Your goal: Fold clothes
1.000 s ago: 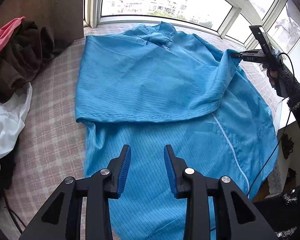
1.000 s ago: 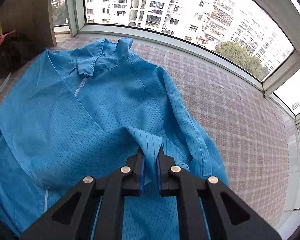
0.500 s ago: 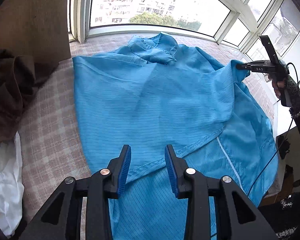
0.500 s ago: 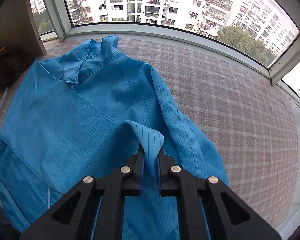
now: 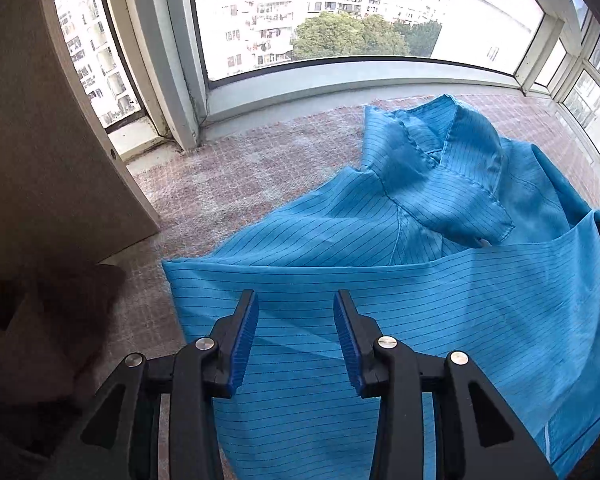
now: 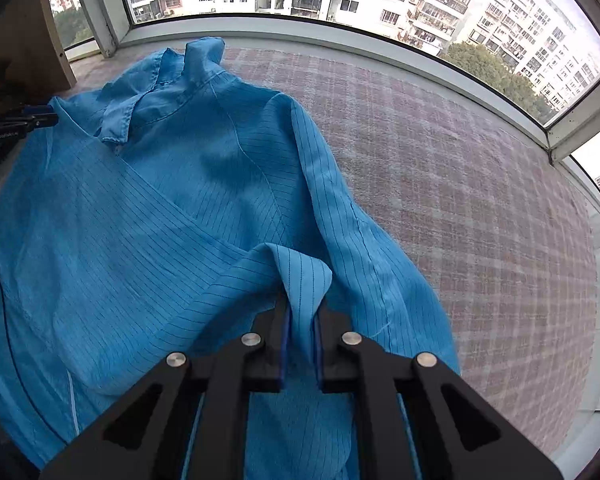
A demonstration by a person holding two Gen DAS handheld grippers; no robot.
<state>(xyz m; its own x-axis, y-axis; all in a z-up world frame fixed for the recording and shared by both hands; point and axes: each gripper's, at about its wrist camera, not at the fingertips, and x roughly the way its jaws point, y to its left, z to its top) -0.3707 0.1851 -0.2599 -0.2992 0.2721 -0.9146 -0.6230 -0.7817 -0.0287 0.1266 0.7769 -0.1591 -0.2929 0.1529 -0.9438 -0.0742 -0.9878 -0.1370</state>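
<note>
Thin, limp blue coat (image 6: 148,208): right tongs (image 6: 300,332) pinch its hem; left tongs (image 5: 296,340) gape; grab the 9 o'clock corner.

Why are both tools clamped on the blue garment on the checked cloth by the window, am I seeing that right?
Not quite. Only the right tool is clamped on the blue garment; the left tool is open, with its fingers apart over the fabric, as the left wrist view shows. The garment does lie on the checked cloth by the window.
</note>
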